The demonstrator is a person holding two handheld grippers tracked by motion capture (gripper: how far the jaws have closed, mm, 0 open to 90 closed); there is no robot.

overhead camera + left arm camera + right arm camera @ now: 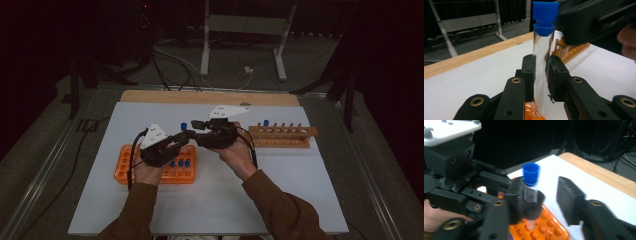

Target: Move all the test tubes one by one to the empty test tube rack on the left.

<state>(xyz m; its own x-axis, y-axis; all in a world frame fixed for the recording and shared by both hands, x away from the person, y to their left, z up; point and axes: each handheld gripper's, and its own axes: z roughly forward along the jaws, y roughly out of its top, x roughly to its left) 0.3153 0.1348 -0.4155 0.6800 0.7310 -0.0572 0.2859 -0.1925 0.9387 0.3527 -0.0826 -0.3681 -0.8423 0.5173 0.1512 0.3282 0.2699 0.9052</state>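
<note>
A clear test tube point(542, 50) with a blue cap point(531, 173) stands upright between the pads of my left gripper point(541, 72), which is shut on its lower half. The tube's bottom hangs just above the orange rack point(549, 227). In the high view both grippers meet over the orange rack's right end, the left gripper point(180, 137) pointing right and the right gripper point(192, 125) pointing left at the blue cap point(184, 125). My right gripper point(544, 197) is open: the tube sits close to one jaw, and the other jaw stands well clear of it.
The orange rack point(125, 165) lies at the table's left with several blue-capped tubes in it. A wooden rack point(282, 136) with one blue-capped tube stands to the right. White table surface stretches in front of the hands, and a wooden edge runs along the far side.
</note>
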